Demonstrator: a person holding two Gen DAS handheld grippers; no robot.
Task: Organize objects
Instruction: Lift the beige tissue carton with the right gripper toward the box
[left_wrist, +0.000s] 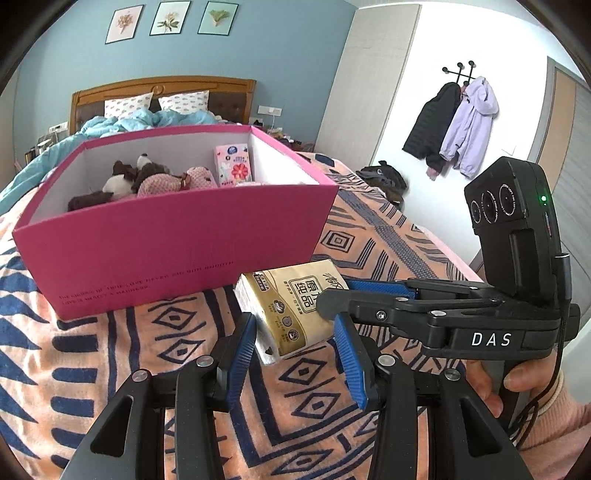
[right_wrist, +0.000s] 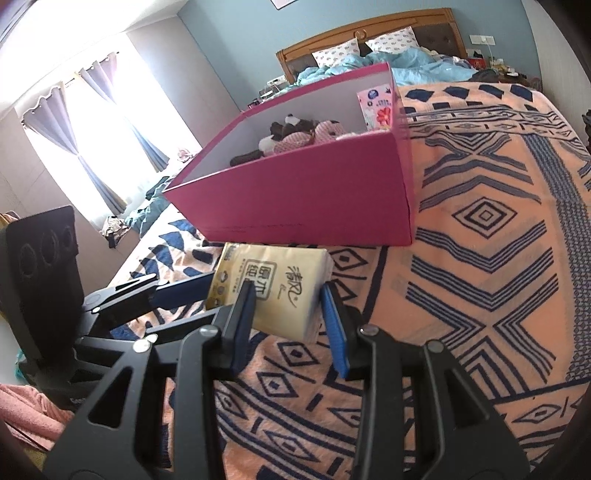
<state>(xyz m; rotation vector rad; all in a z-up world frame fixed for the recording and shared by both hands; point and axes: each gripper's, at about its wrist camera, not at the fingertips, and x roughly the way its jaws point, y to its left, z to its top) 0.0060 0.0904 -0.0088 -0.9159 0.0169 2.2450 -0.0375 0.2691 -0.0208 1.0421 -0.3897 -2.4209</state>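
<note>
A yellow tissue pack (left_wrist: 291, 306) (right_wrist: 273, 288) is held just above the patterned blanket, in front of a pink box (left_wrist: 177, 243) (right_wrist: 314, 199). My left gripper (left_wrist: 295, 336) has its blue fingers on the pack's two sides. My right gripper (right_wrist: 288, 306) also closes on the pack from the other side; it shows in the left wrist view (left_wrist: 369, 299). Inside the box lie plush toys (left_wrist: 147, 181) (right_wrist: 291, 136) and a pink floral tissue pack (left_wrist: 233, 164) (right_wrist: 376, 107).
The orange and navy blanket (left_wrist: 369, 236) (right_wrist: 498, 229) covers the bed. A headboard with pillows (left_wrist: 162, 96) and a blue duvet lie behind the box. Coats (left_wrist: 454, 125) hang on the right wall. Curtains and a window (right_wrist: 85, 122) are at the left.
</note>
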